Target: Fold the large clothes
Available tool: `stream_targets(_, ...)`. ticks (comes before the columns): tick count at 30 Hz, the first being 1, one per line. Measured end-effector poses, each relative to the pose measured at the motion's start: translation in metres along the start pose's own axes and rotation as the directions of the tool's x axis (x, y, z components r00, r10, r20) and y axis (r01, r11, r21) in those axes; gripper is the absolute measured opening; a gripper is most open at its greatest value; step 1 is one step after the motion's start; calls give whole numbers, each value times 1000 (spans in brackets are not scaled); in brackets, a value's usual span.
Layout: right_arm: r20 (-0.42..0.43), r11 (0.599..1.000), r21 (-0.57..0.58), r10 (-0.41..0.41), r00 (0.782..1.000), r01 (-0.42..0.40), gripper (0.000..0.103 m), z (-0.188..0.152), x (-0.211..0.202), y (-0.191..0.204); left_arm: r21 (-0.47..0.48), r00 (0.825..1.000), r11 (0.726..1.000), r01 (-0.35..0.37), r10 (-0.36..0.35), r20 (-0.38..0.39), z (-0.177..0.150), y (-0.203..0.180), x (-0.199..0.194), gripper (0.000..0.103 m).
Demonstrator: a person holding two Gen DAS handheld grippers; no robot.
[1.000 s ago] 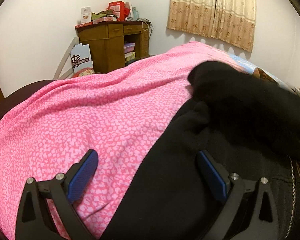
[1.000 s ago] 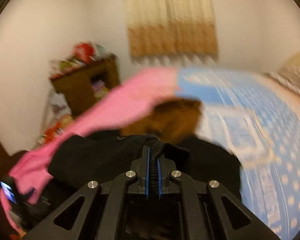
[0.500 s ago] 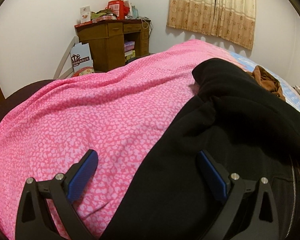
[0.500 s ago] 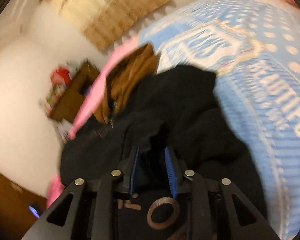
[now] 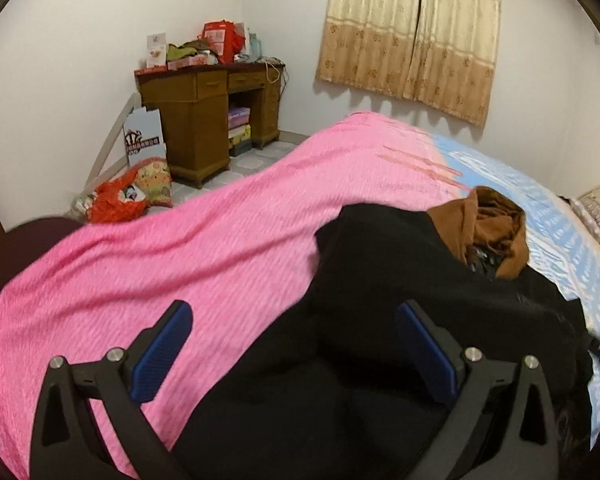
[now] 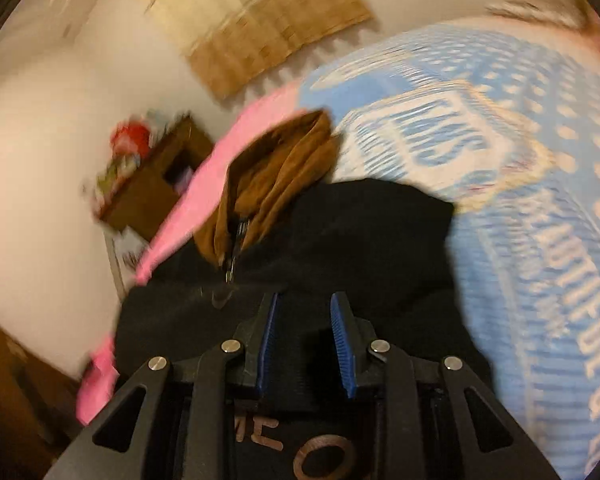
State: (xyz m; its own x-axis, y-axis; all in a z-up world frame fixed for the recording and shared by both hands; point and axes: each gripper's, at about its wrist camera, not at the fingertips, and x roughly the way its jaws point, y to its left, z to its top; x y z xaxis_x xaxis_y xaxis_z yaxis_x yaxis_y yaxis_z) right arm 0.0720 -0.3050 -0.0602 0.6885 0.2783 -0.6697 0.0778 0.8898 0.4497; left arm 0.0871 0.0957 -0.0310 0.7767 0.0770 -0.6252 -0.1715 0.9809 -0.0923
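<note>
garment: black jacket (image 6: 364, 240), soft, floppy, bulky; zipper adds weight
grab: hem edge ahead of right gripper (image 6: 304, 312)
right gripper: jaws just opened, nothing clamped
left gripper (image 5: 296, 344): wide apart, empty

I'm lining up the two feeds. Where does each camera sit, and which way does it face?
Left wrist: on the left gripper, tilted down over the black garment and pink cover, facing desk and curtain; open fingers show.
Right wrist: on the right gripper, rolled, blurred, over the garment; parted fingers show.
Shared: garment, brown garment, cover, blue blanket, desk, curtain.
</note>
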Motion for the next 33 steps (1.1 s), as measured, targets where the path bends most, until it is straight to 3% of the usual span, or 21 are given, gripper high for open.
stream_targets(3, -101, 1000, -24, 3, 995, -6, 29, -20, 50, 26, 13, 995, 996, -85, 86, -51, 1, -14, 37, 103)
stream_targets(5, -58, 995, -91, -43, 997, 38, 31, -24, 62, 39, 35, 990, 991, -131, 133, -57, -4, -15, 54, 103)
stream_targets(8, -58, 985, -161, -73, 996, 63, 31, -23, 69, 48, 65, 979, 979, -192, 195, -55, -9, -3, 74, 103)
stream_targets(10, -63, 985, -169, -45, 997, 34, 31, -20, 71, 44, -19, 979, 985, -171, 168, -112, -8, 16, 81, 103)
stream_targets(12, -56, 990, -143, -15, 998, 7, 31, -14, 76, 38, -87, 972, 976, -198, 184, -149, -6, 32, 90, 103)
stream_targets(14, -37, 992, -123, -17, 999, 13, 31, -11, 81, 39, -104, 963, 970, -220, 199, -182, -3, 38, 99, 103)
stream_targets(17, -1, 981, -180, -70, 998, 69, 32, -12, 88, 51, -72, 952, 964, -254, 237, -192, 0, 34, 105, 103)
stream_targets(19, -17, 980, -184, -75, 997, 71, 32, -11, 84, 52, -49, 955, 966, -256, 244, -169, 1, 30, 96, 103)
stream_targets(22, -47, 989, -140, -45, 998, 38, 32, -11, 59, 39, 59, 959, 963, -265, 269, -88, 7, 19, 69, 103)
stream_targets(25, 71, 986, -139, -80, 994, 89, 32, -7, 17, 33, 90, 970, 967, -238, 241, -19, 18, 8, 45, 103)
stream_targets(27, 143, 983, -162, -61, 988, 84, 32, -1, -4, 39, 89, 979, 974, -206, 206, 14, 27, -3, 38, 103)
stream_targets(31, 119, 974, -222, -25, 993, 51, 32, 8, 9, 61, 114, 984, 978, -176, 176, 9, 33, -22, 59, 103)
stream_targets(33, 40, 973, -230, 24, 999, -14, 32, 8, 35, 66, 143, 982, 973, -179, 185, -35, 29, -27, 83, 103)
